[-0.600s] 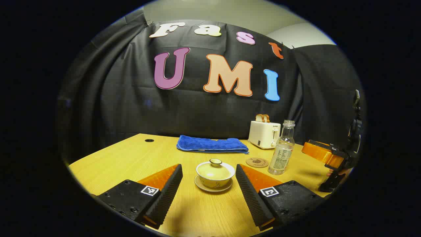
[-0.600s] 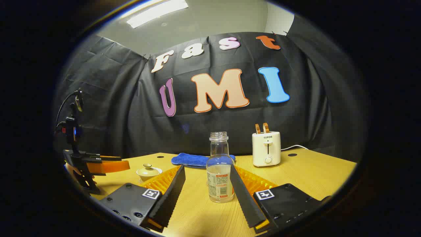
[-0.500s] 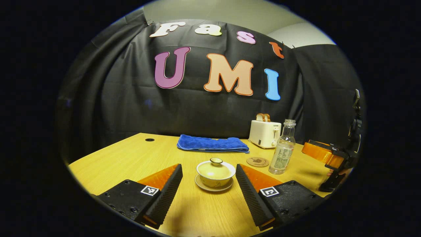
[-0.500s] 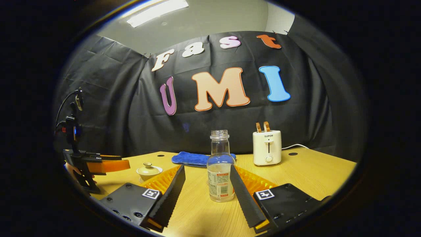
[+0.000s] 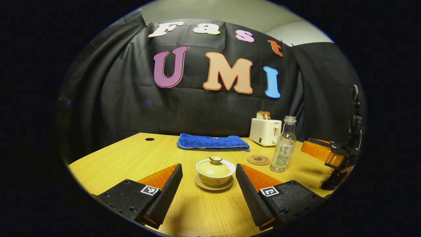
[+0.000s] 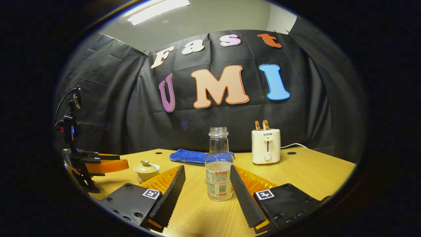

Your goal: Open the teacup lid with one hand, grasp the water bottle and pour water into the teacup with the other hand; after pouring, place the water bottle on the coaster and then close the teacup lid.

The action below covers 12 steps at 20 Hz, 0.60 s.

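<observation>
A pale lidded teacup (image 5: 215, 169) on its saucer (image 5: 213, 186) stands just beyond and between the fingertips of my open left gripper (image 5: 209, 167), with nothing touching it. The lid's knob (image 5: 215, 159) sits on top. A clear, uncapped water bottle (image 6: 219, 168), partly filled, stands upright between the fingers of my open right gripper (image 6: 207, 168), with a gap on its left side. The round coaster (image 5: 258, 160) lies just left of the bottle (image 5: 284, 146). The right gripper (image 5: 324, 154) hovers right of the bottle. The left gripper (image 6: 98, 164) sits by the teacup (image 6: 146, 169).
A folded blue towel (image 5: 212, 143) lies at the back of the wooden table (image 5: 131, 158). A white toaster (image 5: 264, 131) with toast stands behind the bottle, also seen as the toaster (image 6: 267, 146) at back right. Its white cable (image 6: 292, 145) trails away.
Both views have shifted a little, so both grippers have moved slightly. The teacup and bottle stand where they were. Both grippers stay open.
</observation>
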Available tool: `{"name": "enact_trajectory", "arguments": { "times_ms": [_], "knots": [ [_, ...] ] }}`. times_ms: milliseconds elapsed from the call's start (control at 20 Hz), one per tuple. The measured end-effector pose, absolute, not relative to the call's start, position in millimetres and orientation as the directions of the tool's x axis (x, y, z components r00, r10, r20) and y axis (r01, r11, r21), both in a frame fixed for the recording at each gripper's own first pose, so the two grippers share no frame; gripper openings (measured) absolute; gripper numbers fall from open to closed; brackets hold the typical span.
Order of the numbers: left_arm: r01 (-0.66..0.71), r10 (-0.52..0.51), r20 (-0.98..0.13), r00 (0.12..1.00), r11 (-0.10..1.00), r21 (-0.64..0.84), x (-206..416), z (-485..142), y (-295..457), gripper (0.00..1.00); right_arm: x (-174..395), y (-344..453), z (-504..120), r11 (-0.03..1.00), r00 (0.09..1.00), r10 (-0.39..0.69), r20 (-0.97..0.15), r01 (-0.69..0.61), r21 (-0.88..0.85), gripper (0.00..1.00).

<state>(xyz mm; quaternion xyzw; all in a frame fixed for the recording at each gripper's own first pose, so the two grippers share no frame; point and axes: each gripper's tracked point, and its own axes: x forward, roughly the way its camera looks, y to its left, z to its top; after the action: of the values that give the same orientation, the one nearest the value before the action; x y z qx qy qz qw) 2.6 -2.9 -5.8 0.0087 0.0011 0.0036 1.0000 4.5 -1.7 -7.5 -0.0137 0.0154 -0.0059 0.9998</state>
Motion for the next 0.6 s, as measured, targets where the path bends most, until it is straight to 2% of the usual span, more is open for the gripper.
{"name": "enact_trajectory", "arguments": {
  "times_ms": [150,200,450,500,600],
  "knots": [
    [-0.012,0.012,0.013,1.000,0.999,0.032,2,-4,-2,0.95,6,1,-10,0.998,0.999,-0.011,-0.040,0.009,-0.062,0.94],
    [-0.011,0.010,0.019,1.000,0.999,0.039,2,-4,-3,0.95,7,3,-12,0.998,0.999,-0.005,-0.045,0.003,-0.057,0.89],
    [-0.013,0.010,0.040,0.999,0.995,0.097,2,-1,-6,0.95,8,-4,-18,0.998,0.997,-0.032,-0.073,0.027,-0.064,0.89],
    [-0.010,0.005,0.049,0.999,0.995,0.098,3,0,-7,0.95,8,-5,-21,0.998,0.996,-0.032,-0.081,0.027,-0.061,0.93],
    [-0.006,0.002,0.048,0.999,0.995,0.095,6,-1,-6,0.95,10,-5,-21,0.998,0.996,-0.033,-0.080,0.028,-0.062,0.90]
  ]
}}
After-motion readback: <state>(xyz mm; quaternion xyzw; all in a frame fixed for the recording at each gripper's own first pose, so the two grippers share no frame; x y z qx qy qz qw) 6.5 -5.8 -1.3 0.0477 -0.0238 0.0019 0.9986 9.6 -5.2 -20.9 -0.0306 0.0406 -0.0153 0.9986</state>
